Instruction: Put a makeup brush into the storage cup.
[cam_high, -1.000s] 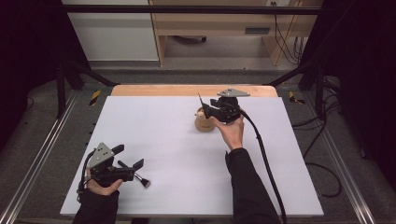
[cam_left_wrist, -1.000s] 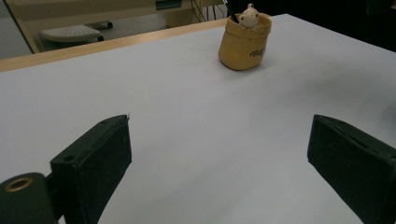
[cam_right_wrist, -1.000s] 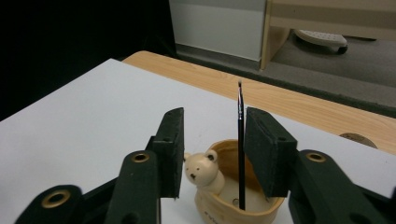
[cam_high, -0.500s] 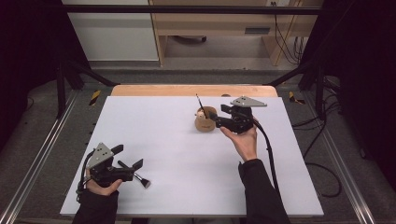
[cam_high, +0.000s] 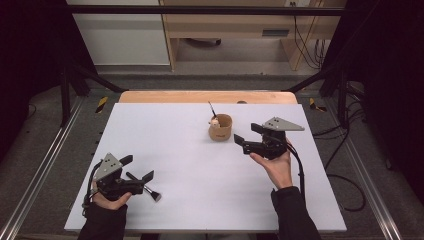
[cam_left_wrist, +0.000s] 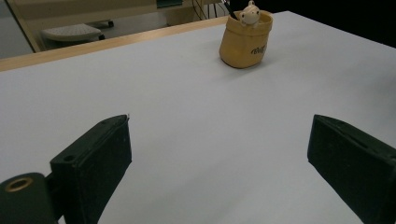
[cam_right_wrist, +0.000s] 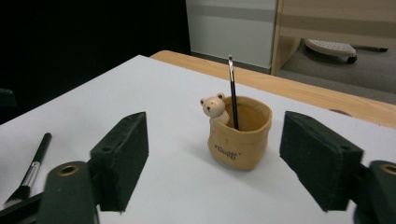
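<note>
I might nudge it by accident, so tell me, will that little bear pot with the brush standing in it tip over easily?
Probably not easily: the bear pot looks squat and wide-based, likely ceramic, so fairly heavy yet breakable. The thin brush leans on its rim and stands well above it; a knock there might lever the pot or flick the brush out.

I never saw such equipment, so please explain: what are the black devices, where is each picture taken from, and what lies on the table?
A person holds one claw tool in each hand. One picture looks down from above; the other two come from cameras on the claws, looking between their black jaws. On the white table stands a tan pot holding a thin brush. A second brush lies by the left claw. Both claws are open and empty; the right claw, its jaws just having been opening, faces the pot without touching it.
</note>
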